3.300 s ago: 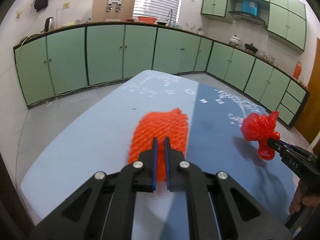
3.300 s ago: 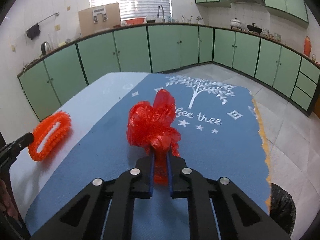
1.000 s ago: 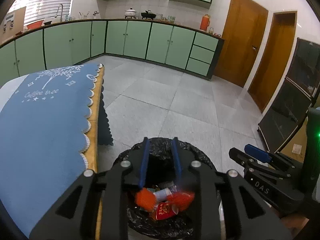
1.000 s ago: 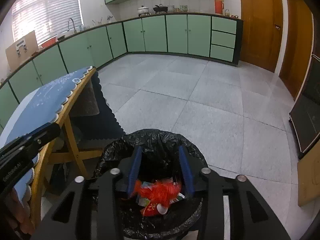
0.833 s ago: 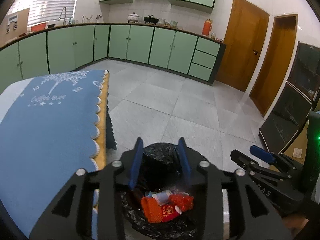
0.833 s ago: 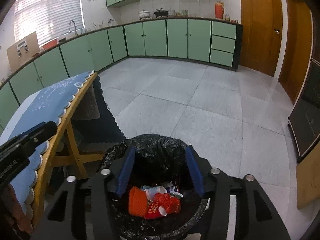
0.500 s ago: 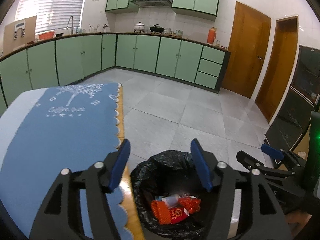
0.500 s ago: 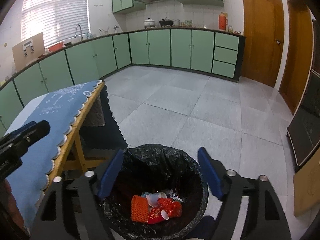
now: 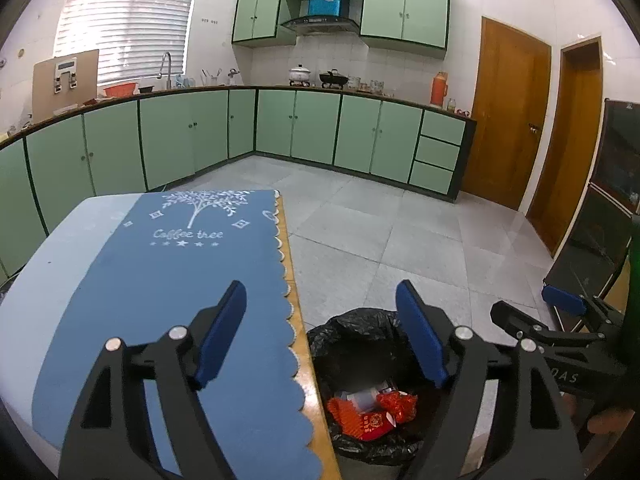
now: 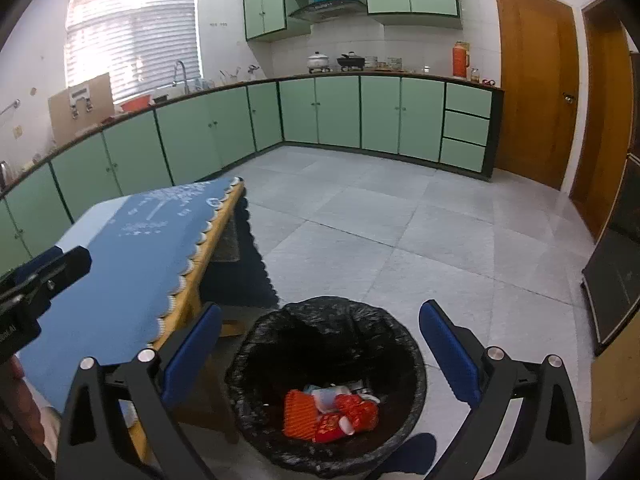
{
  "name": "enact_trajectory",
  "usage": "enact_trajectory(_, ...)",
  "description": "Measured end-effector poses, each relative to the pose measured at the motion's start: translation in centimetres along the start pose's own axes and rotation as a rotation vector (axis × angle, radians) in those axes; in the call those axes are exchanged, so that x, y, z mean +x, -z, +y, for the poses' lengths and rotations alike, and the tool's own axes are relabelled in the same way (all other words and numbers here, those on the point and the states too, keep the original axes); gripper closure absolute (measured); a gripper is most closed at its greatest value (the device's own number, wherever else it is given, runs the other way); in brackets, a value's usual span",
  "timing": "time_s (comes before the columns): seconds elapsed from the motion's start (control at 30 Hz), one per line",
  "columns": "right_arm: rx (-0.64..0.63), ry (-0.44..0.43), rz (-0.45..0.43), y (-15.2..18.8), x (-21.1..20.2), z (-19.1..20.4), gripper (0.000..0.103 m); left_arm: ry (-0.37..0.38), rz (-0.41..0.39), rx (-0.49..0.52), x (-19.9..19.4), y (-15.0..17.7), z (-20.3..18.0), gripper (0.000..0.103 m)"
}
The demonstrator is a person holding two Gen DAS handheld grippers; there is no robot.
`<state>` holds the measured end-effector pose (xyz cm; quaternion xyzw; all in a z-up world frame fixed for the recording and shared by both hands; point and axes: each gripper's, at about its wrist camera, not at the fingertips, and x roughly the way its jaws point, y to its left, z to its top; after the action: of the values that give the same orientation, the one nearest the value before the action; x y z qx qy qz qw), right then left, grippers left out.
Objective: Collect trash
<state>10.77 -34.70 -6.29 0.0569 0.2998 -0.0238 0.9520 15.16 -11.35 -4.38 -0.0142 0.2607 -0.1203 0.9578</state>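
Note:
A bin lined with a black bag (image 10: 332,332) stands on the floor beside the table; it also shows in the left wrist view (image 9: 360,324). Inside lie an orange foam net (image 10: 298,414), a crumpled red bag (image 10: 358,410) and other trash (image 9: 370,414). My left gripper (image 9: 320,338) is wide open and empty above the table's edge and the bin. My right gripper (image 10: 320,354) is wide open and empty above the bin; it also shows at the right in the left wrist view (image 9: 558,312).
The table with a blue "Coffee tree" cloth (image 9: 160,264) stands left of the bin. Grey tiled floor (image 10: 400,220) stretches to green cabinets (image 10: 340,112) and wooden doors (image 10: 536,80). A dark glass cabinet (image 9: 608,208) stands at the right.
Both grippers carried red trash from the table to the bin, opened and let it fall in. Over the last second both jaws opened wider and the grippers rose and drew back.

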Motion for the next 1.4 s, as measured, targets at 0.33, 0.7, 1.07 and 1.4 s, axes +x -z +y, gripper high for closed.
enact_trajectory(0.33,-0.048,-0.055,-0.023,0.0,-3.8,2.5,0.006,-0.034,-0.034,-0.009,-4.6,0.2,1.1,0.013)
enact_trajectory(0.7,-0.101,-0.082,-0.066,0.2,-7.4,4.8,0.006,-0.071,-0.077,-0.013,-9.5,1.0,2.6,0.010)
enact_trajectory(1.07,-0.095,-0.125,-0.103,0.4,-10.6,5.6,0.006,-0.098,-0.117,-0.003,-13.0,1.6,2.7,0.008)
enact_trajectory(1.4,-0.122,-0.133,-0.143,0.3,-12.7,6.6,0.006,-0.104,-0.141,-0.003,-14.6,1.7,2.8,0.008)
